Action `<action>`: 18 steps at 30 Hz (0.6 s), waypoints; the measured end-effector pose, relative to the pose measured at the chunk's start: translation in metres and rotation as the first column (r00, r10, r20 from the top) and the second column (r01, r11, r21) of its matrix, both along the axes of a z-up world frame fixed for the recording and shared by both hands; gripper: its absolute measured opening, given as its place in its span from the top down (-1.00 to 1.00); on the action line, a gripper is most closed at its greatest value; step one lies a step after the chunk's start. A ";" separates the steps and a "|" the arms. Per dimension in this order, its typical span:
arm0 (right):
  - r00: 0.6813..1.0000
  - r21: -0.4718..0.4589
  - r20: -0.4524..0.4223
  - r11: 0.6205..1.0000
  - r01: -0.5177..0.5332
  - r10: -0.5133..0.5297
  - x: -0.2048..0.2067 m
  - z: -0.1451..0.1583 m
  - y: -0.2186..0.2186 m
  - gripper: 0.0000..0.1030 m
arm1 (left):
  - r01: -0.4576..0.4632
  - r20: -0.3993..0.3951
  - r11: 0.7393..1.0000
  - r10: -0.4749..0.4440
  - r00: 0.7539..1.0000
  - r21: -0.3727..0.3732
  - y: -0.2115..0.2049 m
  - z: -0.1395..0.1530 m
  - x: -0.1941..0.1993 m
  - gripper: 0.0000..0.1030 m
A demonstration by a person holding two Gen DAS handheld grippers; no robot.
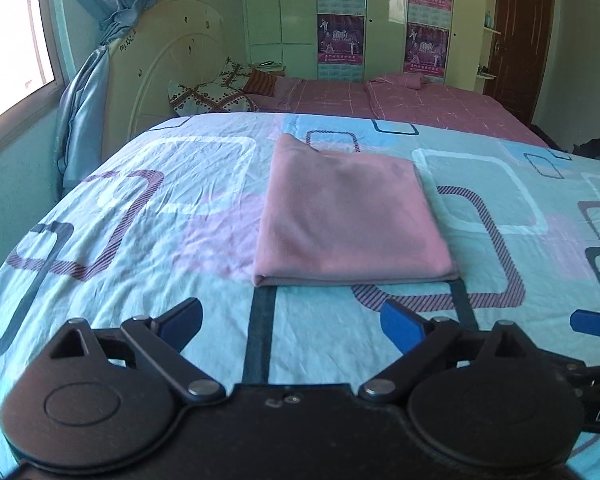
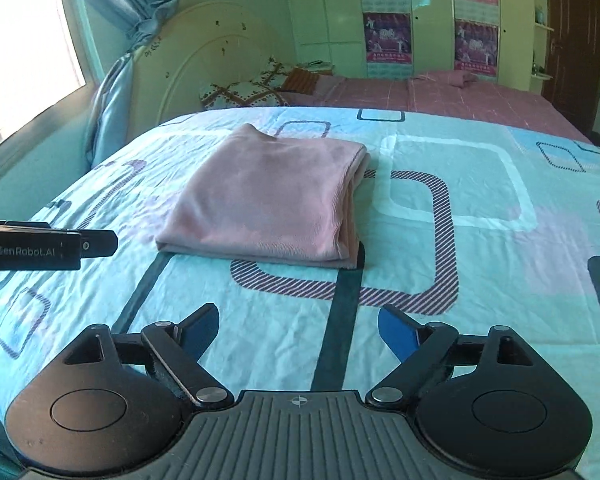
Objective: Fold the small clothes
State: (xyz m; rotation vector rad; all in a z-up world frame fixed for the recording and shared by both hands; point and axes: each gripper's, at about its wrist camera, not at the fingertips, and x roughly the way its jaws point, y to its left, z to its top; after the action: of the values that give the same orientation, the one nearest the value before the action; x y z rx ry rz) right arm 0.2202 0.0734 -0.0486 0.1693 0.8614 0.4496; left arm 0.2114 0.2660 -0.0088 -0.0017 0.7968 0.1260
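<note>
A pink garment [image 1: 348,212] lies folded into a neat rectangle on the patterned light-blue bedsheet [image 1: 140,240]. The right wrist view shows the same pink garment [image 2: 268,200] with its stacked layers along the right edge. My left gripper [image 1: 292,324] hovers above the sheet, short of the garment's near edge, jaws wide apart and nothing between them. My right gripper [image 2: 298,330] stands likewise open and empty, back from the fold. One blue fingertip of the right gripper [image 1: 596,322] shows at the right edge of the left wrist view. The left gripper's black body [image 2: 40,248] shows at the left of the right wrist view.
Beyond the blue sheet lies a pink checked bedspread [image 1: 420,104] with patterned pillows [image 1: 212,94] against a cream headboard [image 1: 168,68]. A window with blue curtains [image 1: 92,92] is on the left, wardrobes with posters [image 1: 340,20] stand at the back, a brown door [image 1: 520,40] at far right.
</note>
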 end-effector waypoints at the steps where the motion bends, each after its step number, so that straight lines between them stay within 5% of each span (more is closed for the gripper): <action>1: 1.000 0.007 0.007 1.000 -0.003 0.002 -0.011 0.004 -0.006 -0.70 | -0.005 0.001 1.000 0.005 1.000 -0.001 -0.005 0.004 -0.010 -0.84; 18: 0.982 0.065 0.172 0.996 0.065 -0.075 -0.145 0.069 -0.070 -0.88 | -0.046 0.089 0.997 0.041 0.995 0.065 -0.067 0.053 -0.137 -0.98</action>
State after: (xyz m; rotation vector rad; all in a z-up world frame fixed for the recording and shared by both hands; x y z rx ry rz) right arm 0.0756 0.0036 0.0208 0.2106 0.6685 0.4178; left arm 0.0739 0.1995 0.0445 0.0385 0.7053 0.1927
